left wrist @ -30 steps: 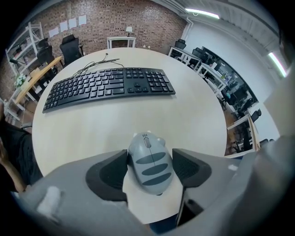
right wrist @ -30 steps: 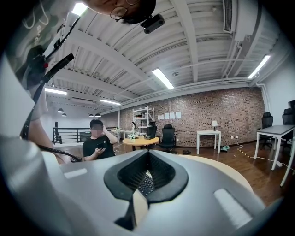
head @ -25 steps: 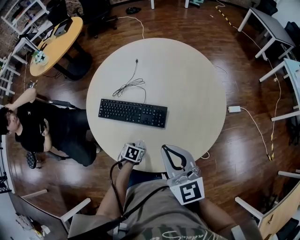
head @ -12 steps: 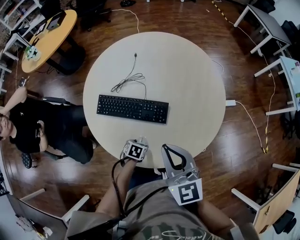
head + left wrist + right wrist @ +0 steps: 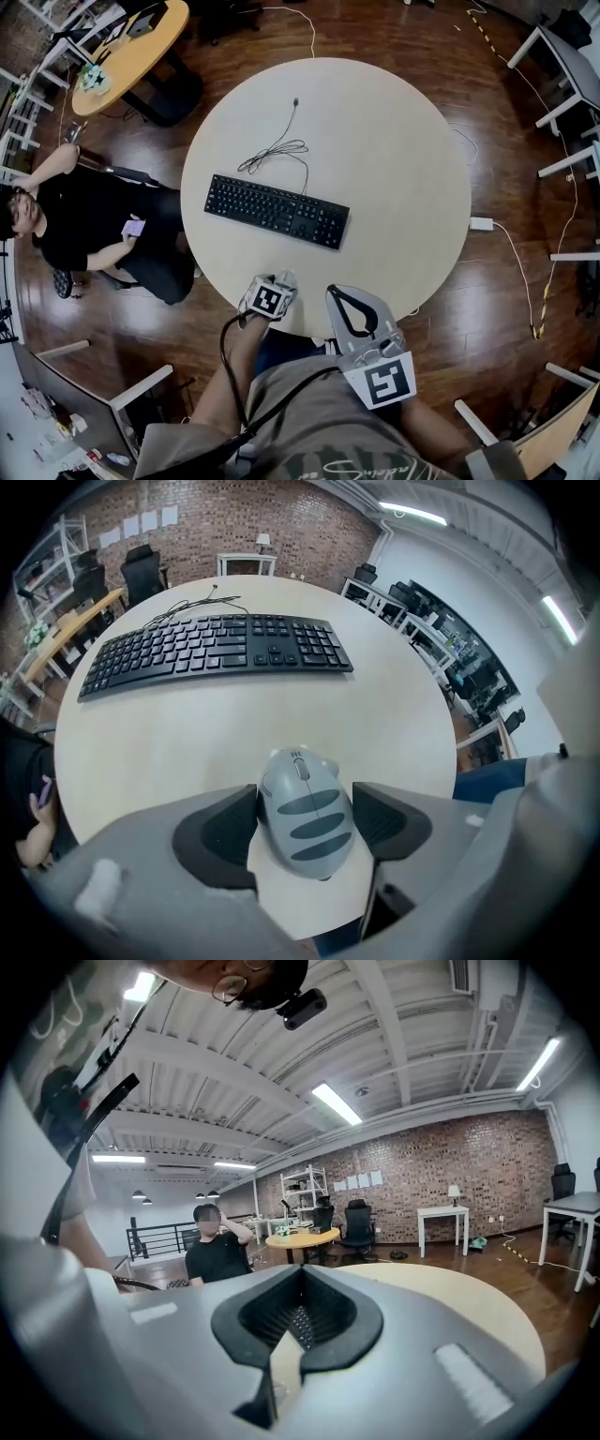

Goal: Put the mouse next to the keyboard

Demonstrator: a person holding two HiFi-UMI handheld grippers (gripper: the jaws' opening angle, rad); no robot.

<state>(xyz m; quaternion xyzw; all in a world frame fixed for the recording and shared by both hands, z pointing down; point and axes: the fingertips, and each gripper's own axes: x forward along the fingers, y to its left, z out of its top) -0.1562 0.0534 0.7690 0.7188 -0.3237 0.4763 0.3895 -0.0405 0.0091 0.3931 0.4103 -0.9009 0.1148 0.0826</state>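
Close the left gripper's (image 5: 305, 825) still-parted jaws squarely on the mouse (image 5: 302, 803) at lower centre, then carry it to the keyboard (image 5: 216, 647); the right gripper (image 5: 298, 1321) is closed and empty.

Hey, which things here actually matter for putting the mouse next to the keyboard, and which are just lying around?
For the job:
mouse, between the fingers of the left gripper
keyboard
round table under both

Just lying about:
loose cable beyond the keyboard
right gripper, empty
white adapter on the floor
seated person
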